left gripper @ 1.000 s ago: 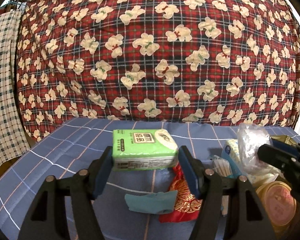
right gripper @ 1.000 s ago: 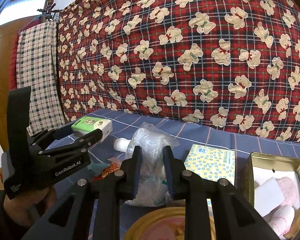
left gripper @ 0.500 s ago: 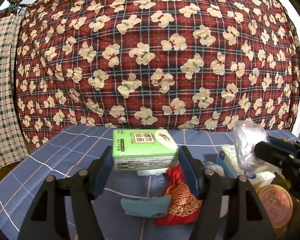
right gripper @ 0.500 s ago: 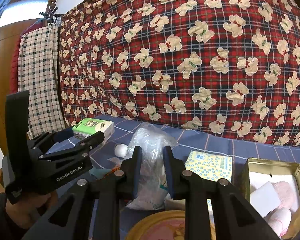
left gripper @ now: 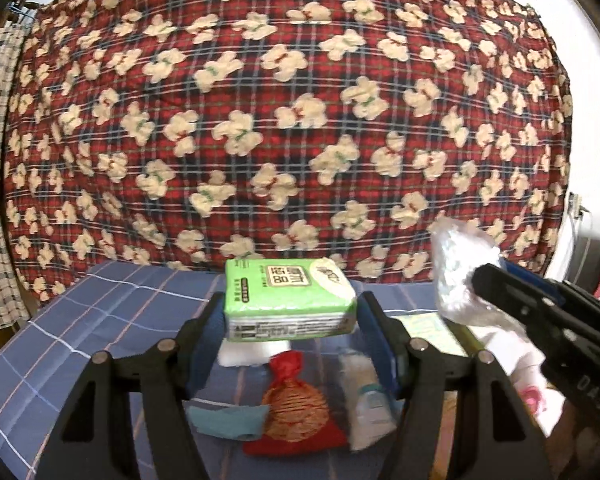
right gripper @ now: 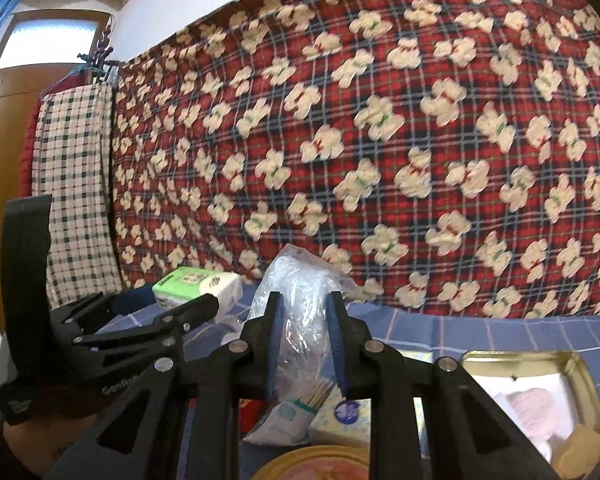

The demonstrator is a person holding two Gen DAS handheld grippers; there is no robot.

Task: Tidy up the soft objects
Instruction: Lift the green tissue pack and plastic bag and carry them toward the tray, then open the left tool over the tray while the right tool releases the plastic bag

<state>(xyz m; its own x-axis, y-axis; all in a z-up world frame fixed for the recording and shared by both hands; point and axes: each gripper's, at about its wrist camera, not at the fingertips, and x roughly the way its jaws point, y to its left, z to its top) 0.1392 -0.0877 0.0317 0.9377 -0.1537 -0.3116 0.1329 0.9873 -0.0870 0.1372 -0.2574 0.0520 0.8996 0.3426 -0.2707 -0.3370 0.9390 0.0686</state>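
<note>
My left gripper (left gripper: 290, 312) is shut on a green tissue pack (left gripper: 288, 300), held level above the blue checked cloth; the same tissue pack (right gripper: 196, 286) shows at the left of the right wrist view, in the left gripper (right gripper: 188, 312). My right gripper (right gripper: 302, 312) is shut on a crumpled clear plastic bag (right gripper: 300, 300), lifted off the table. That plastic bag (left gripper: 458, 276) also appears at the right of the left wrist view, pinched in the right gripper (left gripper: 480, 280).
On the blue cloth (left gripper: 100, 320) lie a red pouch (left gripper: 292, 404), a teal cloth scrap (left gripper: 228, 420), a white pad (left gripper: 252, 354) and a white packet (left gripper: 366, 400). An open gold tin (right gripper: 580, 384) with pale soft items, a dotted tissue box (right gripper: 340, 420) and a round gold lid (right gripper: 320, 464) sit below. A red bear-print blanket (left gripper: 300, 120) hangs behind.
Both grippers have risen with their loads and tipped more level. The table items have slid lower in both views, and more of the blanket and wall shows.
</note>
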